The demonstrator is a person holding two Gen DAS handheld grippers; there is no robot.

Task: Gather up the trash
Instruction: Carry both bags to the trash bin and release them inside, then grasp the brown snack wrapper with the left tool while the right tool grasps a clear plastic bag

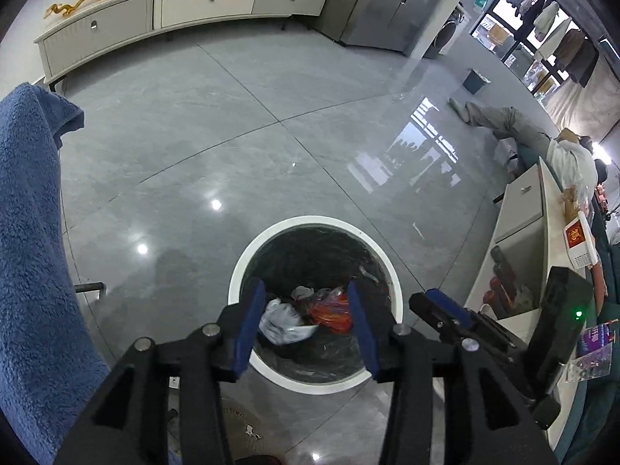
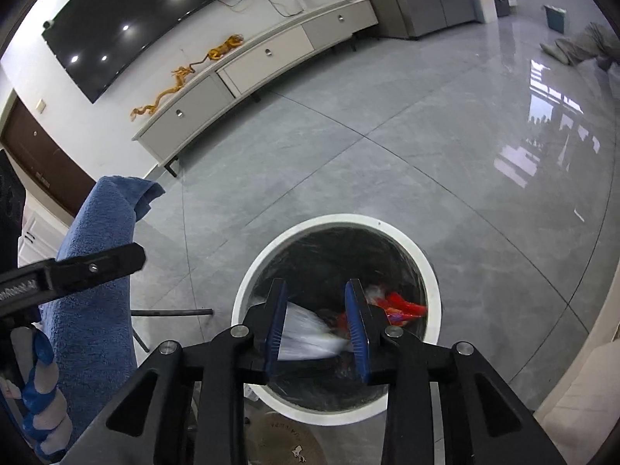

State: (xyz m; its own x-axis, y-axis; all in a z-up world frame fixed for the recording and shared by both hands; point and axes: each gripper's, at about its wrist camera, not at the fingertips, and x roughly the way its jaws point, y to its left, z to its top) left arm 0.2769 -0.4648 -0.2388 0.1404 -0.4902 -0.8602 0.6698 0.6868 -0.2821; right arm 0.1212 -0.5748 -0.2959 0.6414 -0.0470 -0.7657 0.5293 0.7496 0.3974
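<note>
Left wrist view first: the left gripper [image 1: 306, 323] hangs right over the round white-rimmed bin with a black liner [image 1: 248, 255], jaws spread wide, nothing between the blue pads [image 1: 248, 329]. Down in the bin, framed in that gap, lie a crumpled whitish plastic bag [image 1: 281, 323] and an orange-red wrapper [image 1: 333, 312], side by side and touching, with a small pale scrap [image 1: 302, 291] just behind them. Off to the right the other tool pokes in, the right gripper [image 1: 449, 310], beside the bin's rim; from this angle I cannot tell how far it stands open. A thick blue fleece towel [image 1: 35, 232] drapes down the left edge, and the glossy grey tiled floor [image 1: 232, 116] stretches away.

Over to the right wrist view: the right gripper [image 2: 316, 321] sits above the same white-rimmed bin [image 2: 432, 271], jaws parted fairly wide, gripping nothing. Between them shows the whitish bag [image 2: 306, 333], smeared with blur, so whether it touches the left pad is unclear. The orange-red wrapper [image 2: 403, 308] lies in the bin past the right finger. The left gripper [image 2: 100, 261] edges in at the left, in front of the blue towel [image 2: 97, 310]
</note>
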